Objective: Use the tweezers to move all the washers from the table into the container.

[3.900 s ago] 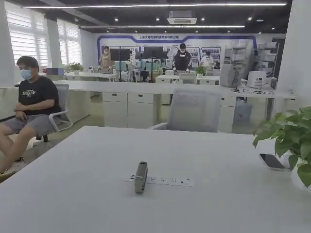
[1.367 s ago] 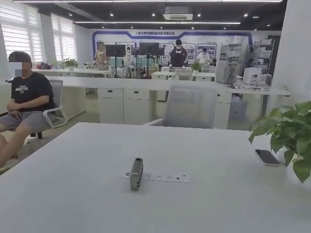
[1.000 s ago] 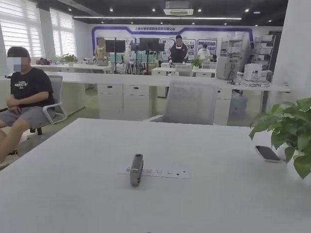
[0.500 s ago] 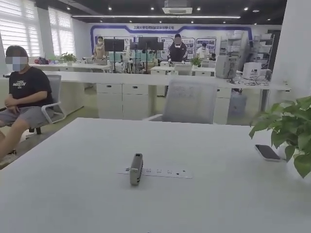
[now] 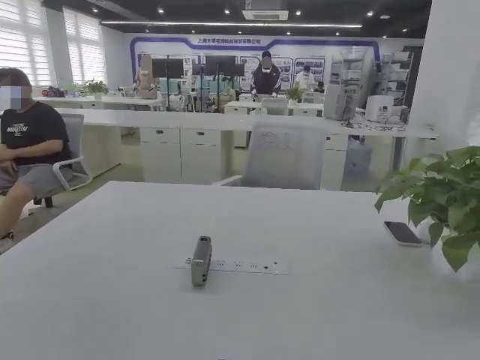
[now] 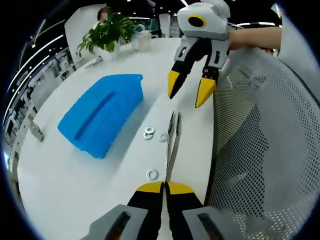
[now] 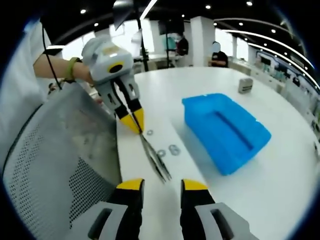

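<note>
1. The left claw [image 6: 166, 188] is closed on the handle end of the tweezers [image 6: 172, 142]. Their tips point away over the white counter [image 6: 75, 185]. The right gripper view also has this claw pinching them, seen from the other end.
2. One washer [image 6: 152, 174] lies flat on the counter just beside the near part of the tweezers, close to the left claw.
3. Two washers [image 6: 148, 133] lie close together a little further on, between the tweezers' tips and the container. I cannot tell whether the tips touch either of them.
4. The blue container [image 6: 87, 146], a shallow rectangular tray, sits near that pair. Its hollow has a long groove down the middle, and I can make out no washers in it.
5. The right claw [image 6: 189, 89] hangs beyond the tweezers' tips with its jaws apart, gripping nothing.
6. A potted plant [image 6: 107, 32] stands at the far end of the counter.
7. As I judge it, the task is at its start. The tweezers are in hand, three washers lie on the counter, and none seems to be in the container, so each has yet to be pinched and carried across.
</note>
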A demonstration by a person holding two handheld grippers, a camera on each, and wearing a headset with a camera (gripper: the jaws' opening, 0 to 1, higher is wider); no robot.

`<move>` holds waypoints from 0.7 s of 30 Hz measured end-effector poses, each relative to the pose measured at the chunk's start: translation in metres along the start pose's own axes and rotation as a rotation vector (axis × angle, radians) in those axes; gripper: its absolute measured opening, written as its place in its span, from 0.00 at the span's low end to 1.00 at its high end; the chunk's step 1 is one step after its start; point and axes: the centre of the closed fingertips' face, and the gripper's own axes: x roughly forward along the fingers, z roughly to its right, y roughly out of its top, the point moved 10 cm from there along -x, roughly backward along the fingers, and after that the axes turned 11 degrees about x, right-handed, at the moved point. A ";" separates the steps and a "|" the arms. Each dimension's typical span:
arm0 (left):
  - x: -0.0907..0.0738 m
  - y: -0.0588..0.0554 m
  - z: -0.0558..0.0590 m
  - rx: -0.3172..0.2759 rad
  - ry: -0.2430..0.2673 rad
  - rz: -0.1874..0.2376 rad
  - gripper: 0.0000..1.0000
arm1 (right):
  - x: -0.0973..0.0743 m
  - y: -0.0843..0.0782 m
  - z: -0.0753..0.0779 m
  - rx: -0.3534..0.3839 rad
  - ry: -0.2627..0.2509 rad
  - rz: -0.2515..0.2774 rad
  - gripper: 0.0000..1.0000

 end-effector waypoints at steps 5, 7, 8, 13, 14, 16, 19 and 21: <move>-0.003 0.004 0.002 0.066 -0.017 -0.010 0.00 | 0.001 0.001 -0.002 -0.043 0.004 -0.026 0.24; -0.008 0.007 0.003 0.091 -0.010 -0.002 0.00 | 0.001 0.002 -0.001 -0.059 0.000 -0.027 0.24; -0.012 0.010 0.003 0.105 -0.003 0.005 0.00 | 0.001 0.003 -0.001 -0.065 -0.003 -0.024 0.24; -0.027 0.024 0.003 0.154 0.020 0.043 0.00 | 0.003 0.006 -0.001 -0.083 0.001 -0.019 0.23; -0.031 0.029 0.003 0.158 0.024 0.050 0.00 | 0.003 0.007 -0.002 -0.091 0.003 -0.021 0.23; -0.036 0.036 0.004 0.170 0.027 0.067 0.00 | 0.004 0.009 -0.003 -0.107 0.005 -0.023 0.23; -0.043 0.049 0.005 0.196 0.037 0.096 0.00 | 0.006 0.012 -0.005 -0.134 0.007 -0.026 0.22; -0.046 0.058 0.006 0.218 0.041 0.106 0.00 | 0.006 0.013 -0.005 -0.146 0.007 -0.026 0.21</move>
